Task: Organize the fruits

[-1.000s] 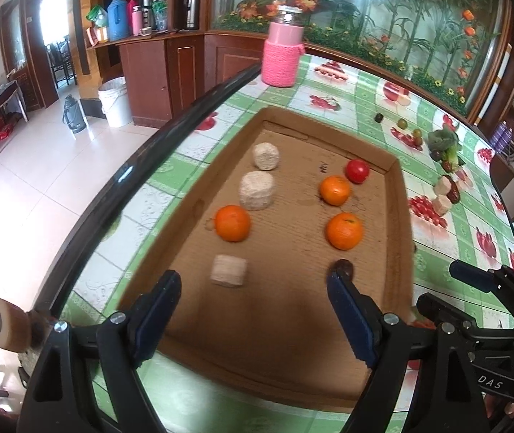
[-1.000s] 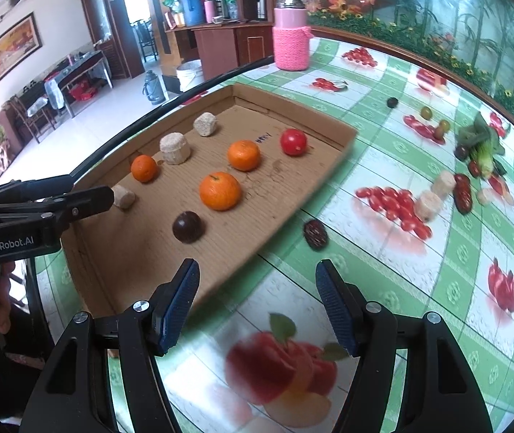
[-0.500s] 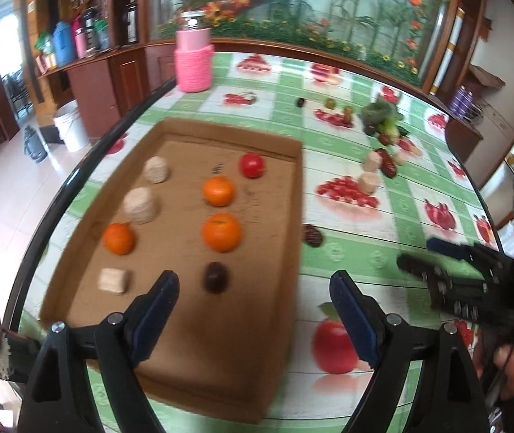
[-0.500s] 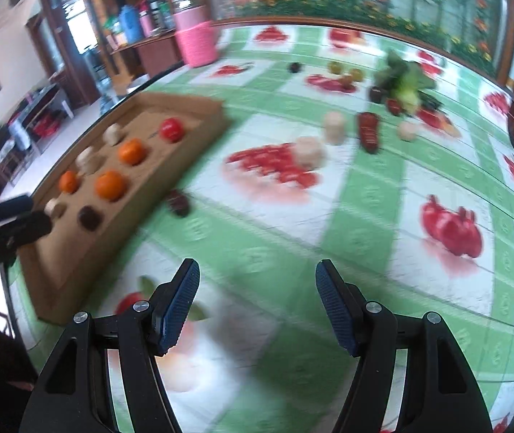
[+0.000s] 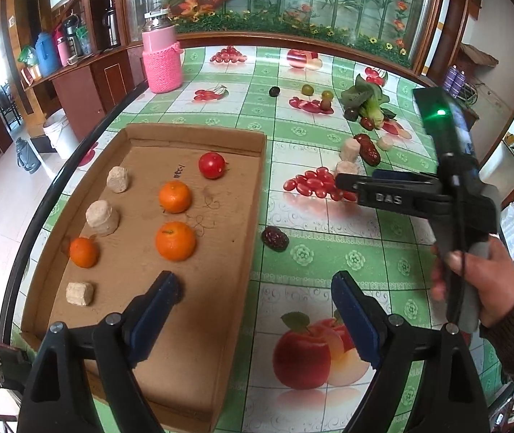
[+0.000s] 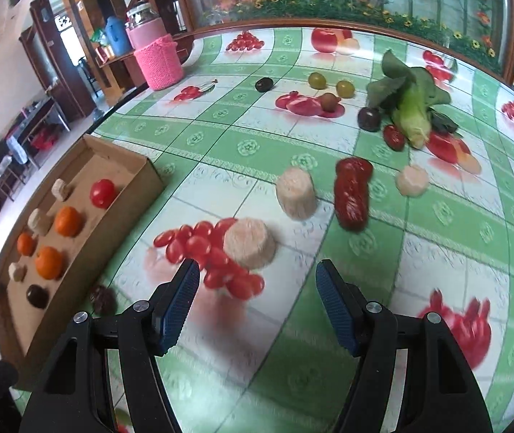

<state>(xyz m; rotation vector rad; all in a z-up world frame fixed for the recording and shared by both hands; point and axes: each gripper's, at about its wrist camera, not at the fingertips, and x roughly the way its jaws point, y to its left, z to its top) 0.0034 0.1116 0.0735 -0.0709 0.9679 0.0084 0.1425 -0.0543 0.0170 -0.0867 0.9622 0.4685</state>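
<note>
Right tongs (image 5: pixel 356 179) marked "DAS", empty; tray (image 5: pixel 253 195) scribble unreadable.

Both grippers same build: black plastic arms, blue ribbed pads, silver screw at each finger joint. Left gripper (image 5: pixel 253 319), right gripper (image 6: pixel 257 305). In the left view the right unit carries white "DAS" lettering on its black side, a lit green LED on the top block, grey handle, thin black cable; right hand (image 5: pixel 488 281) wears a brown knit sleeve cuff
</note>
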